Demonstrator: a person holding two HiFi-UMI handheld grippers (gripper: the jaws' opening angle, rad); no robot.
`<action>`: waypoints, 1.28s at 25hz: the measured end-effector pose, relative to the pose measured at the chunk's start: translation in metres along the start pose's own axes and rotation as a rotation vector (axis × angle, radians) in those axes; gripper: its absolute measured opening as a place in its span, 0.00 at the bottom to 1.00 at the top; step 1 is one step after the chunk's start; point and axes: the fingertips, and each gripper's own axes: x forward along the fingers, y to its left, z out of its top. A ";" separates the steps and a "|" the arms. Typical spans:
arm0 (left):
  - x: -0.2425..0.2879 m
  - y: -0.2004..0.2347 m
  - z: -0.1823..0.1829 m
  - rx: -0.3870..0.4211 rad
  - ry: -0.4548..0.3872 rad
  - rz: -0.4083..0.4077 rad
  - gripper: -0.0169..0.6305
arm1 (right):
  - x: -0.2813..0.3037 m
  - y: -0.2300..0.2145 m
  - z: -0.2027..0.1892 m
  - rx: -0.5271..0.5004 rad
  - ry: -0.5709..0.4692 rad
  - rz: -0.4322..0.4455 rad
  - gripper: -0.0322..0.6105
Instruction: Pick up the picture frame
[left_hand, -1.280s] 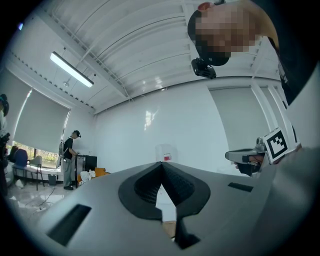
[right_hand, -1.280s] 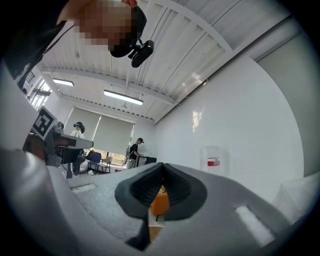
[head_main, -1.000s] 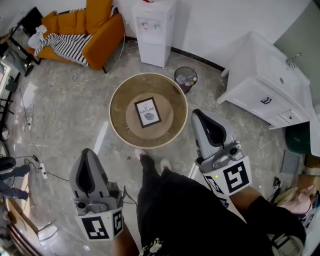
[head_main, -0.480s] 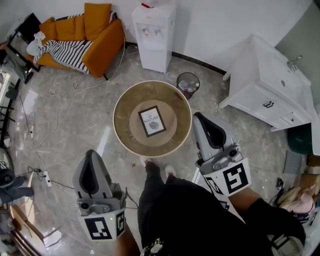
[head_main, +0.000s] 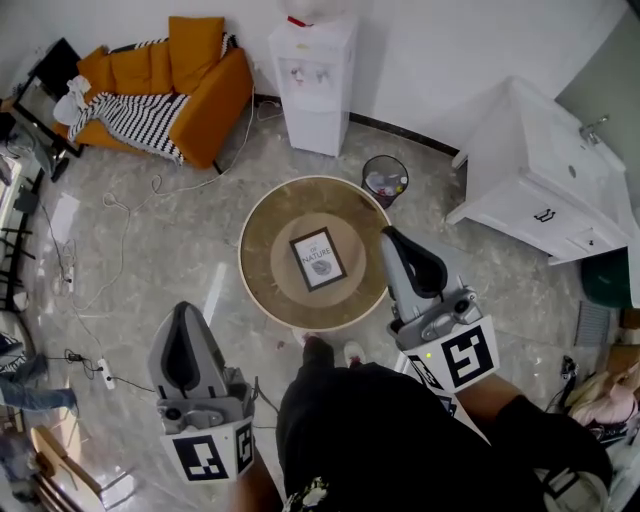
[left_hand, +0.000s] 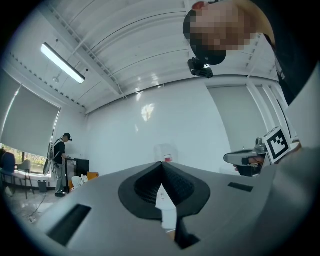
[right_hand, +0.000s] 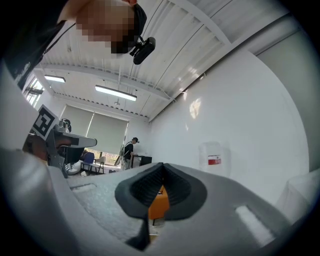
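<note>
Plainly, the picture frame (head_main: 320, 260) lay flat at the middle of the round table (head_main: 262, 232), on the paler inner disc of its top, turned a little out of square with the head view and showing a white print inside a dark border. Neither claw touched it. The left gripper (head_main: 185, 312) hung over the grey marbled floor (head_main: 150, 250), below and left of the table and well apart from it. In its own view the jaws were pressed together along their whole length with nothing between them; only a sliver of the white water dispenser (head_main: 314, 80) showed past the black pads. The right gripper (head_main: 391, 236) was nearer. In the head view its tip overlapped the table's right-hand rim, just beside the frame but clear of it, though its height above the table could not be told. Its jaws were likewise closed on nothing, with a strip of the orange sofa (head_main: 200, 85) visible beyond them. The person holding both tools stood at the near side of the table in dark trousers (head_main: 400, 440), with the toes of light shoes (head_main: 352, 352) close to its edge. A striped blanket (head_main: 130, 112) lay over the sofa at the upper left, a small wastebasket (head_main: 385, 181) stood between the dispenser and the table, and a white cabinet (head_main: 540, 175) with a tap filled the right side. Loose cables (head_main: 120, 215) trailed across the floor at the left. Far off in the left gripper view, another person (left_hand: 60, 161) stood by a window.
</note>
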 end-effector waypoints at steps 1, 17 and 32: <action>0.006 0.004 0.001 0.002 -0.005 -0.004 0.05 | 0.006 0.000 0.001 0.000 -0.003 -0.002 0.05; 0.074 0.059 -0.016 -0.037 -0.040 -0.171 0.05 | 0.073 0.026 -0.009 -0.032 0.052 -0.118 0.05; 0.108 0.037 -0.039 -0.081 0.018 -0.122 0.05 | 0.106 -0.002 -0.046 0.004 0.107 -0.025 0.05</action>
